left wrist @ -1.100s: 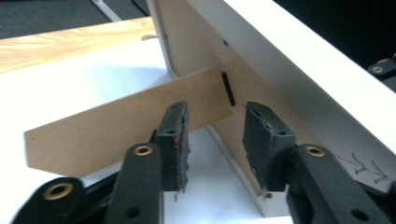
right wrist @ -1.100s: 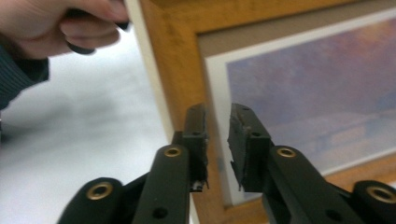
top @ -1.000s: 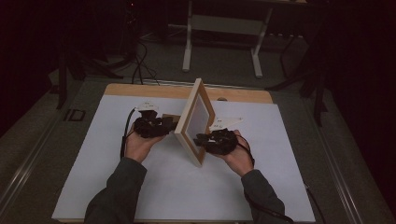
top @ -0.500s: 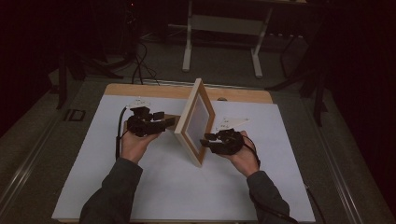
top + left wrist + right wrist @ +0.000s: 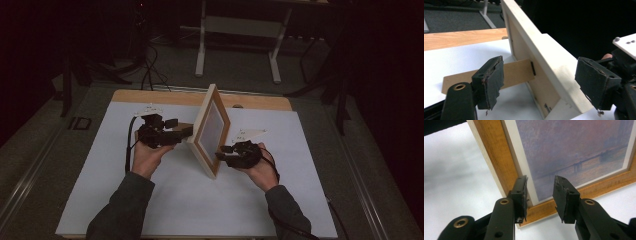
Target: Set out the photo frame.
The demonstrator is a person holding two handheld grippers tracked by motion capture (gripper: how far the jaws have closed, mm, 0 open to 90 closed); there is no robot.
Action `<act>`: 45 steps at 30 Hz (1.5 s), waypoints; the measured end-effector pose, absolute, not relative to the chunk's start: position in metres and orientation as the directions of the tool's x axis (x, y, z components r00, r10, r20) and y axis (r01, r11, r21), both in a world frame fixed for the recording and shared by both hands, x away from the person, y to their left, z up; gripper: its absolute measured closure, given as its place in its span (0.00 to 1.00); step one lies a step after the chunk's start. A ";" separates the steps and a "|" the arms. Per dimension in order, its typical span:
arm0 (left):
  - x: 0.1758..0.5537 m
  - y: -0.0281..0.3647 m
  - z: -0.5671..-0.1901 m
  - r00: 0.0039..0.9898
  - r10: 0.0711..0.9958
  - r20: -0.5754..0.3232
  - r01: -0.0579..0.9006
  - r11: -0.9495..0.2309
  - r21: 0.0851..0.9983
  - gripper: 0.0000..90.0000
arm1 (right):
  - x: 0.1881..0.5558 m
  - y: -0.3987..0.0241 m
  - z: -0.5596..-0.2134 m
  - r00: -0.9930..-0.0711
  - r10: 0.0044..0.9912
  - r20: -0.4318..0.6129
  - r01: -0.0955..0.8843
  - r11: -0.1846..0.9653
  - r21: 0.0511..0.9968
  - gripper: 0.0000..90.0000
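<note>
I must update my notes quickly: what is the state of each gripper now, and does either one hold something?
Left gripper: open, jaws just widened, holding nothing; the stand of the picture frame lies between them, untouched.
Right gripper: open, holding nothing, facing the frame's front.

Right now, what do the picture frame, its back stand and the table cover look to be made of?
Picture frame: wood by its visible grain, matte brown front with pale painted-looking sides. Back stand: flat brown fibreboard or thick card, smooth and dull; I can't say which. Table cover: thin white matte sheet, perhaps paper, over a wooden tabletop.
</note>
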State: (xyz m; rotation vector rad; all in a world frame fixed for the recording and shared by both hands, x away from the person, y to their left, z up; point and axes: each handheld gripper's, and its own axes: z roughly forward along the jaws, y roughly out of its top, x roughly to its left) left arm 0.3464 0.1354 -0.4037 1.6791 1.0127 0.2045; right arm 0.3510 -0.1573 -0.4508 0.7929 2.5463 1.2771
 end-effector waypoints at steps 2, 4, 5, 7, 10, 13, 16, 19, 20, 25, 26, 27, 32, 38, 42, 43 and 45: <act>0.345 0.132 -0.403 0.622 0.710 -0.330 0.505 -0.042 0.862 0.25 | 0.352 -0.158 -0.451 -0.839 0.539 0.076 0.381 0.482 0.789 0.70; 0.343 0.128 -0.403 0.616 0.719 -0.321 0.506 -0.049 0.861 0.24 | 0.352 -0.159 -0.452 -0.838 0.541 0.078 0.384 0.481 0.788 0.70; 0.343 0.127 -0.403 0.615 0.721 -0.318 0.506 -0.052 0.861 0.23 | 0.352 -0.160 -0.451 -0.837 0.542 0.080 0.386 0.479 0.789 0.70; 0.343 0.124 -0.404 0.613 0.727 -0.310 0.507 -0.060 0.860 0.21 | 0.352 -0.161 -0.451 -0.835 0.545 0.081 0.387 0.475 0.790 0.70; 0.340 0.116 -0.406 0.621 0.725 -0.300 0.498 -0.069 0.865 0.21 | 0.352 -0.164 -0.450 -0.830 0.552 0.080 0.389 0.470 0.793 0.69; 0.337 0.109 -0.408 0.622 0.731 -0.279 0.492 -0.088 0.866 0.20 | 0.353 -0.166 -0.450 -0.822 0.564 0.083 0.395 0.459 0.796 0.68; 0.335 0.102 -0.411 0.623 0.740 -0.252 0.484 -0.112 0.868 0.21 | 0.353 -0.167 -0.450 -0.817 0.570 0.087 0.401 0.454 0.796 0.68; 0.334 0.096 -0.415 0.626 0.744 -0.234 0.485 -0.137 0.864 0.27 | 0.353 -0.169 -0.451 -0.817 0.571 0.084 0.399 0.452 0.798 0.68; 0.334 0.095 -0.416 0.626 0.744 -0.233 0.486 -0.139 0.863 0.29 | 0.353 -0.169 -0.450 -0.816 0.572 0.086 0.401 0.451 0.797 0.68; 0.333 0.091 -0.420 0.610 0.758 -0.231 0.494 -0.136 0.859 0.42 | 0.353 -0.171 -0.450 -0.813 0.575 0.086 0.402 0.448 0.798 0.68; 0.333 0.090 -0.421 0.606 0.762 -0.229 0.496 -0.137 0.857 0.44 | 0.353 -0.171 -0.450 -0.813 0.576 0.087 0.402 0.447 0.799 0.68; 0.332 0.090 -0.421 0.604 0.763 -0.230 0.499 -0.137 0.856 0.45 | 0.353 -0.172 -0.450 -0.813 0.576 0.086 0.401 0.447 0.800 0.68; 0.331 0.087 -0.424 0.600 0.769 -0.221 0.500 -0.144 0.854 0.48 | 0.354 -0.172 -0.450 -0.813 0.576 0.087 0.402 0.445 0.801 0.68; 0.329 0.084 -0.426 0.602 0.768 -0.219 0.495 -0.143 0.857 0.55 | 0.354 -0.170 -0.450 -0.815 0.573 0.086 0.400 0.448 0.800 0.68; 0.327 0.082 -0.425 0.599 0.774 -0.207 0.489 -0.149 0.860 0.61 | 0.353 -0.170 -0.450 -0.815 0.574 0.086 0.400 0.447 0.800 0.68; 0.327 0.082 -0.425 0.599 0.774 -0.207 0.489 -0.149 0.860 0.61 | 0.353 -0.170 -0.450 -0.815 0.574 0.086 0.400 0.447 0.800 0.68; 0.326 0.082 -0.425 0.594 0.776 -0.211 0.495 -0.146 0.857 0.62 | 0.354 -0.171 -0.449 -0.814 0.574 0.083 0.397 0.448 0.801 0.68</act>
